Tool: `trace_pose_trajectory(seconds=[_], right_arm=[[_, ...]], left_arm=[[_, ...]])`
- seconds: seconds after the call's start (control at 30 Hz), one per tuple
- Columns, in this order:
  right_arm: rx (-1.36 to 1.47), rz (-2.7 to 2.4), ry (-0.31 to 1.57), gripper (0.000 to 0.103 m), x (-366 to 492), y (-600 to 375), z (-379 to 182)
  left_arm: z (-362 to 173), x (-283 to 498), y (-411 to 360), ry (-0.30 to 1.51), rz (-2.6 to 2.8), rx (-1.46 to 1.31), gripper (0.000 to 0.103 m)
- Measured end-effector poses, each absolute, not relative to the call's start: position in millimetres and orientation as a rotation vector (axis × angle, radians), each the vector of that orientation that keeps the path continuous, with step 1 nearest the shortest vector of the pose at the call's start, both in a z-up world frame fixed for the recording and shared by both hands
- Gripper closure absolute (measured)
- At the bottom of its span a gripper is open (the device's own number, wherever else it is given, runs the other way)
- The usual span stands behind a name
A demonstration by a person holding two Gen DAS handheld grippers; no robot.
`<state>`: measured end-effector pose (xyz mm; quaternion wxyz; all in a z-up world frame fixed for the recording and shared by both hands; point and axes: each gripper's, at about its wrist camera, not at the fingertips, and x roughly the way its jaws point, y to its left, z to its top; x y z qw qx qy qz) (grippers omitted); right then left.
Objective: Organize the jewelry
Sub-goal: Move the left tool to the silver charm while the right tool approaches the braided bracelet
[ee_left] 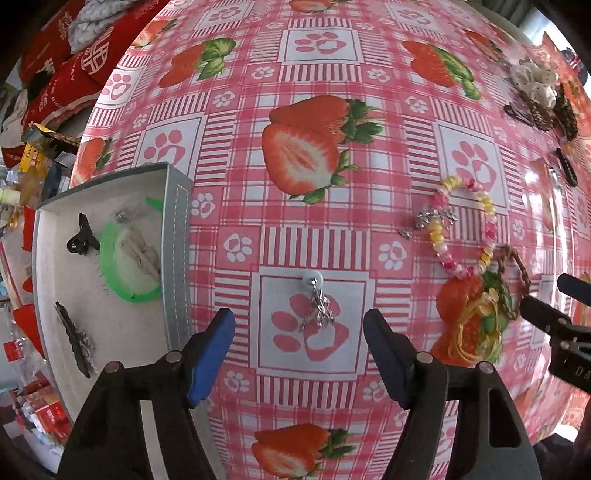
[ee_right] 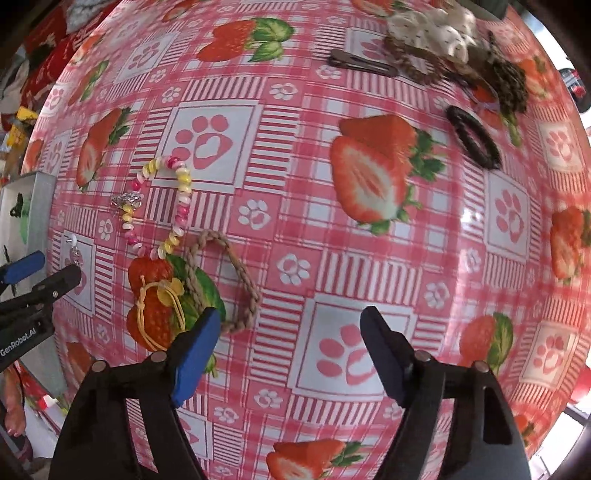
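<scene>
the left gripper (ee_left: 299, 350) hangs with its blue-padded fingers spread wide and nothing between them, just above a small silver chain charm with a white round bead (ee_left: 318, 302) that lies on the pink strawberry-and-paw-print surface (ee_left: 332, 229). to its left sits a grey tray with a white lining (ee_left: 177, 236), holding a green ring-shaped bangle (ee_left: 110, 273), a black claw clip (ee_left: 82, 236) and a dark slim hair clip (ee_left: 74, 339).

the right gripper (ee_right: 291, 354) is likewise released, its fingers parted over a bare paw print. near its left finger lie a braided brown cord bracelet (ee_right: 236, 273) and a yellow elastic cord with a flower bead (ee_right: 166, 306); the braided one overlaps the yellow one's edge. beyond them rests a pink-and-yellow beaded bracelet (ee_right: 181, 199), with a small silver trinket (ee_right: 127, 201) touching it. well apart, at the far side, sit a black oval snap clip (ee_right: 472, 138), a brown flat clip (ee_right: 362, 62) and a cream fabric scrunchie (ee_right: 428, 26).
</scene>
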<state>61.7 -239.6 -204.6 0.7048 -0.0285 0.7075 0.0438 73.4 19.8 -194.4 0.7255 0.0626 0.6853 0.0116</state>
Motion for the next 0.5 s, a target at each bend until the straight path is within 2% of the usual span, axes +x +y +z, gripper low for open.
trace_pose_trajectory(seconds=[0.23, 0.5], right_arm=[[-0.171, 0.114, 1.564, 0.030, 70.8, -215.4, -217.3], [-0.192, 0.121, 1.557, 0.031, 78.7, -206.3, -220.3]], left_arm=[[-212.7, 79.9, 22.8, 1.525, 0.039, 0.122, 0.025], [-219.8, 76.8, 29.4, 1.531, 0.030, 0.097, 0.025]])
